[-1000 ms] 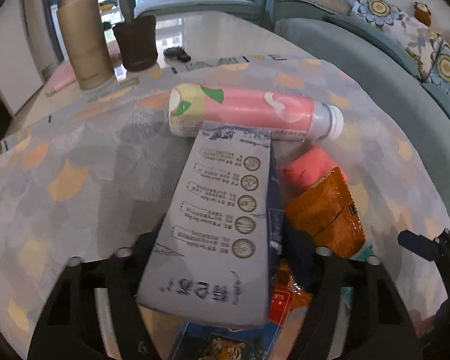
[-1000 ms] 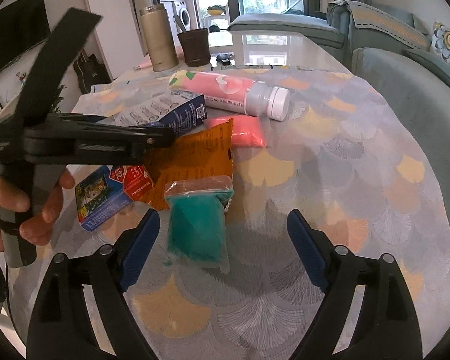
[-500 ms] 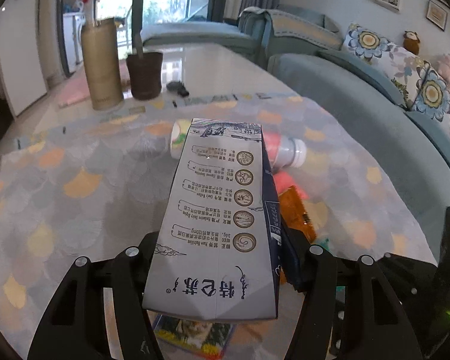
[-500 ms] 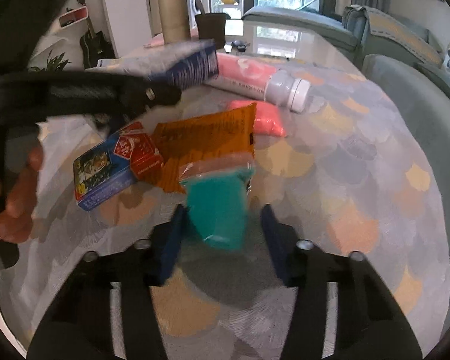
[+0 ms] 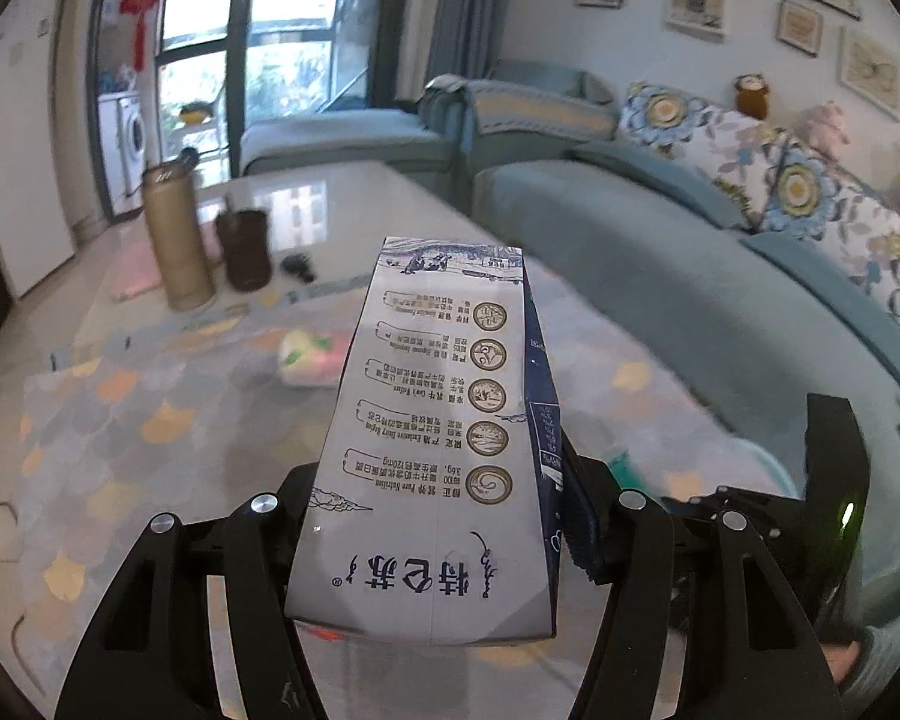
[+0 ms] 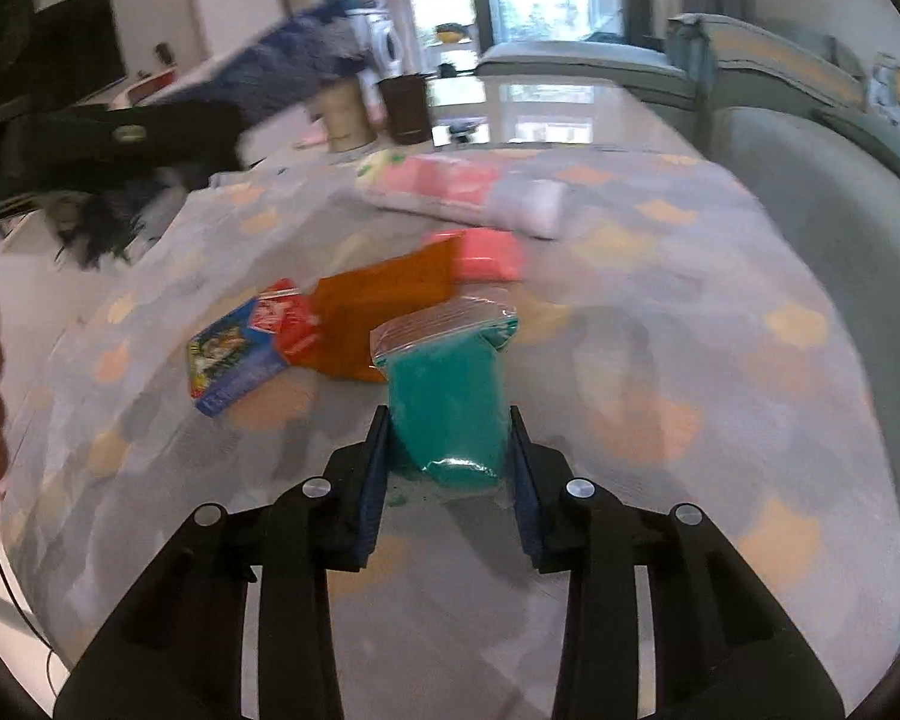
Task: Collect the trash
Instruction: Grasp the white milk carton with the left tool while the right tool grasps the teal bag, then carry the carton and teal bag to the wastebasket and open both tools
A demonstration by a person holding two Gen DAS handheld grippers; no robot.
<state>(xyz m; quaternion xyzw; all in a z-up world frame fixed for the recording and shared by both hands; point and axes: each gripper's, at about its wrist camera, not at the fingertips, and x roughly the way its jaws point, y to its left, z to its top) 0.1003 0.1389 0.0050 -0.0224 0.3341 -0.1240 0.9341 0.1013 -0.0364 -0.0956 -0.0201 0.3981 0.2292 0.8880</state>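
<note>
milk carton [image 5: 432,450] looks like matt printed paperboard, smooth with sharp folds. teal pouch [image 6: 447,402] is clear crinkly plastic with a zip top, bit shiny. tablecloth [image 6: 720,372] reads as soft matt cloth, and the bare table [image 5: 330,204] past it is glossy like polished stone. tall tumbler [image 5: 177,240] has a dull brushed-metal look. sofa [image 5: 660,276] is fuzzy fabric.

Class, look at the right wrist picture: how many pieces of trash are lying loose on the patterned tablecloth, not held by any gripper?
4: the pink bottle farthest back, a pink packet before it, the orange wrapper beside that, and the card box leftmost. Others may be hidden.
</note>
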